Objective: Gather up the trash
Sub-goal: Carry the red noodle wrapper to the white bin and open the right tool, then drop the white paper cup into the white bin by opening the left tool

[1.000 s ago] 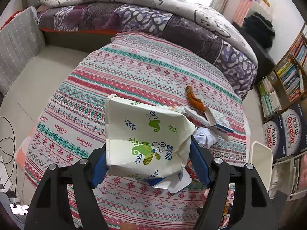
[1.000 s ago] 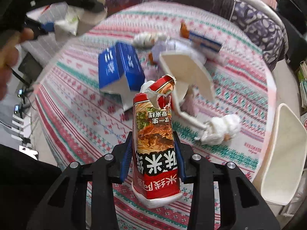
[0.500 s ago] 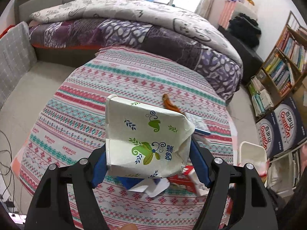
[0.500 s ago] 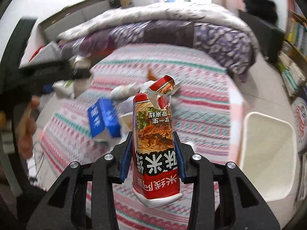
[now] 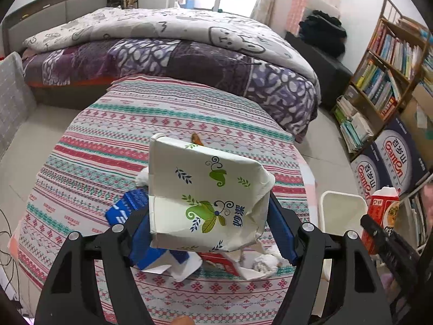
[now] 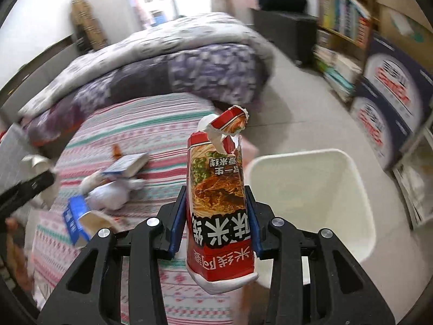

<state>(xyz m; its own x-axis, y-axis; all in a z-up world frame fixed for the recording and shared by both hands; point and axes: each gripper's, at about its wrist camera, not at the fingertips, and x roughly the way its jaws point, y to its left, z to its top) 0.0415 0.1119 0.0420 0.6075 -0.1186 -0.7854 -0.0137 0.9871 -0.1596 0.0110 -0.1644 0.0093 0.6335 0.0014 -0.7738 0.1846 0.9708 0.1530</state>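
Observation:
My left gripper is shut on a crumpled white paper box with green leaf print, held above the striped tablecloth. My right gripper is shut on a torn red noodle box, held beside the open white bin; that red box also shows at the right of the left wrist view, by the bin. More trash lies on the cloth: a blue carton, white crumpled paper, a blue-and-white box and an orange scrap.
A bed with a purple and grey quilt stands behind the table. A bookshelf and stacked printed cartons line the right wall. Tiled floor lies between bed, bin and shelf.
Both grippers have lifted and pulled back from the table. The right gripper has swung right with the red noodle box, so the white bin is now just beyond it.

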